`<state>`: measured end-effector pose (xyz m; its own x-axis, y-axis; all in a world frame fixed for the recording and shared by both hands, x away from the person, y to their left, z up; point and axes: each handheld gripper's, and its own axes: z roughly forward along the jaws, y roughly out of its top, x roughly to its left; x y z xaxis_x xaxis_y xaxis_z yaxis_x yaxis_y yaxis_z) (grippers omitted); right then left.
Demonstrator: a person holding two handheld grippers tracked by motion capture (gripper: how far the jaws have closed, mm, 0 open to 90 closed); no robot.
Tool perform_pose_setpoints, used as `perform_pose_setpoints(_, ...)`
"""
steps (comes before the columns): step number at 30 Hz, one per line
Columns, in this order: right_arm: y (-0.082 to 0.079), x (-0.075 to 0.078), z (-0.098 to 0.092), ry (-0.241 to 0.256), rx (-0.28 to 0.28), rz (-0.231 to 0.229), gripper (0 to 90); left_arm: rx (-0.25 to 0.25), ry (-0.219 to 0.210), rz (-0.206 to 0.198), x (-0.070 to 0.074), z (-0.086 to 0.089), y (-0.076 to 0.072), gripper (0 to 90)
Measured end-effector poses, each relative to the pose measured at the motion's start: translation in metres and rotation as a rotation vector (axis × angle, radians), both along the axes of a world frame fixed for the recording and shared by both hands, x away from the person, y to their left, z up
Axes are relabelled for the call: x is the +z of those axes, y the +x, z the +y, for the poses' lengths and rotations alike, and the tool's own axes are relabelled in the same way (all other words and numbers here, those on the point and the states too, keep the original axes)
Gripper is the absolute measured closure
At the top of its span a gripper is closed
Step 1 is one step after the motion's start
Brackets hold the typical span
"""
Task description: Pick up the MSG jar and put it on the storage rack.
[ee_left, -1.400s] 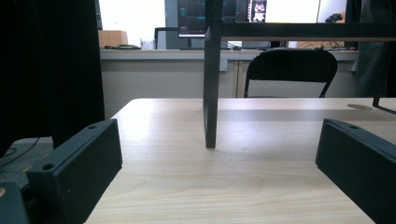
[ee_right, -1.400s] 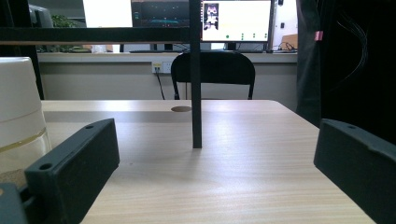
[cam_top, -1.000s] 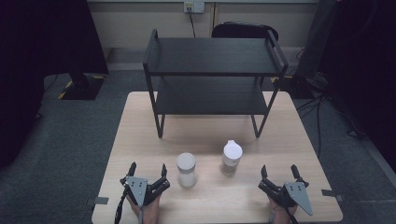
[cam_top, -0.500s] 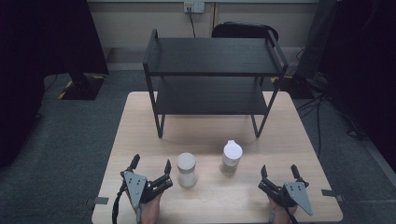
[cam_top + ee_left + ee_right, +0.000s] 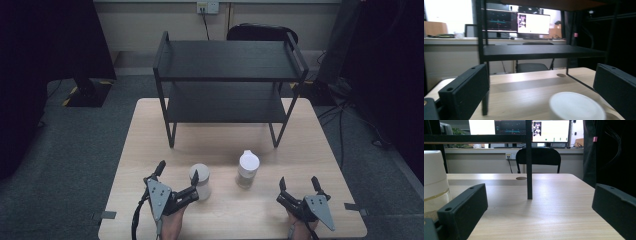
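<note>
The table (image 5: 150,145) is pale wood with a faint grain. The two-tier shelf (image 5: 225,60) on it is matt black. One jar (image 5: 201,180) has a white lid; the other bottle (image 5: 248,169) has a white cap over a clear body with a tan filling. Both grippers, left (image 5: 176,179) and right (image 5: 299,184), are black with grey plates. The floor (image 5: 60,150) is dark grey.

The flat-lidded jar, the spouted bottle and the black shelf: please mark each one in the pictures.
flat-lidded jar (image 5: 201,179), high view, on its side below the lid.
spouted bottle (image 5: 248,164), high view, on its white cap.
black shelf (image 5: 227,60), high view, on its top board.
</note>
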<state>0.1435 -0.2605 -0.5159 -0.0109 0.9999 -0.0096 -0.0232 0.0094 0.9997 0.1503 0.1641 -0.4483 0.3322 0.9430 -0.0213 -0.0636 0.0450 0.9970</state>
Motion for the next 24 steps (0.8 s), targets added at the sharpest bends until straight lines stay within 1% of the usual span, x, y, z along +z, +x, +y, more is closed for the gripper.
perform_pose_setpoints(2, 0.0, 0.0, 0.0, 0.0, 0.0, 0.0, 0.0, -0.013, 0.005, 0.002, -0.001, -0.003, 0.002, 0.0)
perform_pose_setpoints(6, 0.0, 0.0, 0.0, 0.0, 0.0, 0.0, 0.0, -0.033, 0.008, 0.03, -0.005, -0.01, 0.005, 0.0)
perform_pose_setpoints(7, 0.0, 0.0, 0.0, 0.0, 0.0, 0.0, 0.0, -0.034, 0.01, 0.031, -0.006, -0.011, 0.005, 0.2)
perform_pose_setpoints(10, 0.0, 0.0, 0.0, 0.001, 0.0, -0.001, 0.0, -0.039, 0.033, 0.043, -0.01, -0.016, 0.007, 0.3)
perform_pose_setpoints(13, 0.0, -0.001, 0.0, 0.002, -0.001, -0.004, 0.0, -0.048, 0.043, 0.064, -0.016, -0.02, 0.01, 0.4)
perform_pose_setpoints(15, 0.0, -0.001, 0.0, 0.002, -0.002, -0.004, 0.0, -0.044, 0.049, 0.076, -0.019, -0.022, 0.011, 0.4)
perform_pose_setpoints(18, -0.001, -0.001, 0.0, 0.002, -0.002, -0.004, 0.0, -0.036, 0.04, 0.099, -0.022, -0.025, 0.013, 0.3)
perform_pose_setpoints(19, -0.001, -0.001, 0.0, 0.001, -0.003, -0.004, 0.0, -0.035, 0.039, 0.097, -0.024, -0.026, 0.013, 0.3)
perform_pose_setpoints(22, -0.001, -0.001, 0.0, 0.001, -0.003, -0.006, 0.0, -0.032, 0.047, 0.111, -0.026, -0.03, 0.015, 0.4)
perform_pose_setpoints(24, -0.001, -0.001, 0.0, 0.0, -0.003, -0.005, 0.0, -0.032, 0.039, 0.111, -0.029, -0.03, 0.015, 1.1)
